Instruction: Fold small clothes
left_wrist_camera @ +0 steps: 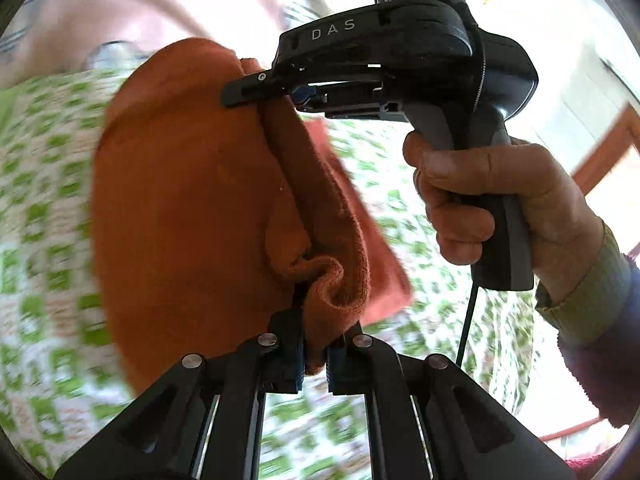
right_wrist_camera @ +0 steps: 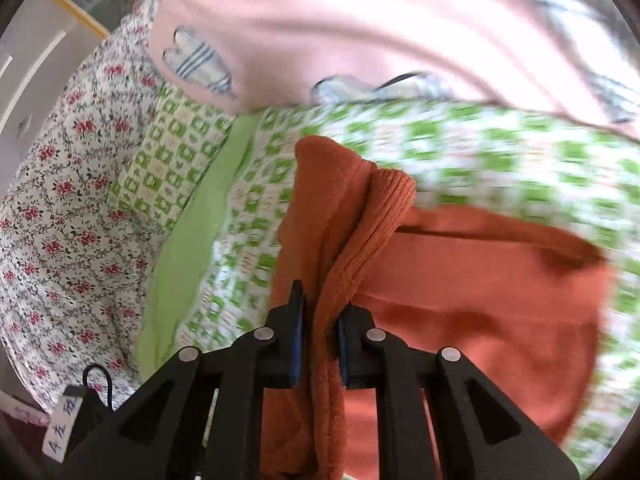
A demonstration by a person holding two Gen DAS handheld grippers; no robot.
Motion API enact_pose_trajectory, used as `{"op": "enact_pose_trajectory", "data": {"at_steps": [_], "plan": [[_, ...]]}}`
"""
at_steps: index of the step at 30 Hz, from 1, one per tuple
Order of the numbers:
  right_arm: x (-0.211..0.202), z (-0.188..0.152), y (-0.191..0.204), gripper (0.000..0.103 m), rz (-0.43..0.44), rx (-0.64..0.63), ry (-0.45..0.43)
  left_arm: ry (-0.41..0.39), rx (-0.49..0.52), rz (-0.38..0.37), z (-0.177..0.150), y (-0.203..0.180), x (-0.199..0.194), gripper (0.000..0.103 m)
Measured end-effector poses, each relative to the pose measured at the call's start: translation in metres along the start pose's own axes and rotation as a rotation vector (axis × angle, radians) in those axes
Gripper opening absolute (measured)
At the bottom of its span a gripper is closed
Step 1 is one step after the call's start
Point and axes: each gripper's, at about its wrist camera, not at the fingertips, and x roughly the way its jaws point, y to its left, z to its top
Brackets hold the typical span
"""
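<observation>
An orange knitted garment (left_wrist_camera: 180,200) hangs lifted between both grippers above a bed. My left gripper (left_wrist_camera: 316,344) is shut on a bunched fold of it at the bottom of the left wrist view. Further up in that view, my right gripper (left_wrist_camera: 242,94), held by a person's hand (left_wrist_camera: 500,200), clamps the garment's upper edge. In the right wrist view, the right gripper (right_wrist_camera: 322,320) pinches the ribbed hem of the orange garment (right_wrist_camera: 460,300), and the rest of the cloth drapes to the right over the bed. Both views are blurred.
A green-and-white checked cover (right_wrist_camera: 500,152) lies under the garment. A pink garment with striped heart patches (right_wrist_camera: 340,20) lies at the far side. A checked pillow (right_wrist_camera: 172,152) and a red-flowered sheet (right_wrist_camera: 60,200) are to the left.
</observation>
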Motion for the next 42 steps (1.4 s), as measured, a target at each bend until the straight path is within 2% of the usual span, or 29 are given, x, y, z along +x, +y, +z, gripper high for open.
{"op": "enact_pose_trajectory", "data": {"at_steps": [2, 5, 8, 9, 12, 14, 15, 16, 17, 19, 21, 23, 24, 25, 27, 29, 32, 34, 36, 39, 42], "plan": [[-0.017, -0.010, -0.029, 0.014, -0.072, 0.014, -0.013, 0.023, 0.035, -0.017, 0.002, -0.018, 0.023, 0.005], [-0.030, -0.019, -0.069, 0.007, -0.140, 0.076, -0.031, 0.066, 0.042, -0.022, 0.005, -0.026, 0.055, 0.005], [-0.036, -0.025, -0.098, 0.005, -0.174, 0.103, -0.043, 0.093, 0.066, 0.001, 0.005, -0.034, 0.077, 0.005], [-0.035, -0.026, -0.106, 0.005, -0.165, 0.124, -0.035, 0.100, 0.069, 0.005, 0.004, -0.035, 0.081, 0.005], [-0.029, -0.031, -0.116, 0.005, -0.060, 0.182, -0.031, 0.111, 0.058, 0.012, 0.001, -0.035, 0.085, 0.005], [-0.019, -0.030, -0.107, 0.015, -0.043, 0.157, -0.022, 0.114, 0.037, 0.009, 0.007, -0.028, 0.088, 0.005], [-0.015, -0.031, -0.104, 0.038, -0.032, 0.148, -0.017, 0.113, 0.028, 0.006, 0.008, -0.025, 0.086, 0.005], [-0.009, -0.030, -0.099, 0.067, -0.029, 0.140, -0.012, 0.112, 0.020, 0.003, 0.009, -0.022, 0.083, 0.005], [-0.004, -0.031, -0.097, 0.075, -0.037, 0.134, -0.016, 0.110, 0.020, 0.003, 0.004, -0.025, 0.079, 0.005], [0.009, -0.033, -0.098, 0.077, -0.044, 0.152, -0.006, 0.102, 0.018, -0.001, 0.005, -0.022, 0.071, 0.005], [0.019, -0.035, -0.104, 0.077, 0.005, 0.211, 0.004, 0.093, 0.011, -0.008, 0.006, -0.020, 0.064, 0.005], [0.026, -0.037, -0.107, 0.077, 0.013, 0.245, 0.006, 0.090, 0.011, -0.014, 0.007, -0.019, 0.060, 0.005], [0.029, -0.037, -0.105, 0.072, 0.023, 0.238, 0.006, 0.090, 0.015, -0.011, 0.007, -0.018, 0.058, 0.005], [0.032, -0.036, -0.101, 0.049, 0.036, 0.226, 0.013, 0.091, 0.017, -0.010, 0.007, -0.018, 0.058, 0.005], [0.037, -0.033, -0.093, 0.018, 0.023, 0.202, 0.047, 0.096, 0.021, -0.005, 0.009, -0.017, 0.057, 0.005], [0.027, -0.030, -0.087, 0.015, 0.008, 0.180, 0.035, 0.090, 0.030, -0.017, 0.014, -0.020, 0.053, 0.005], [-0.017, -0.028, -0.080, 0.014, 0.037, 0.145, -0.064, 0.062, 0.060, -0.063, 0.023, -0.032, 0.045, 0.006], [-0.033, -0.030, -0.081, 0.014, 0.011, 0.120, -0.093, 0.068, 0.084, -0.092, 0.027, -0.042, 0.052, 0.006], [-0.038, -0.036, -0.091, 0.014, -0.057, 0.096, -0.082, 0.108, 0.096, -0.109, 0.026, -0.047, 0.071, 0.006], [-0.024, -0.047, -0.119, 0.014, -0.140, 0.126, -0.030, 0.198, 0.079, -0.074, 0.018, -0.041, 0.112, 0.006], [-0.008, -0.055, -0.136, 0.014, -0.191, 0.126, -0.013, 0.261, 0.066, -0.060, 0.012, -0.033, 0.127, 0.008]]}}
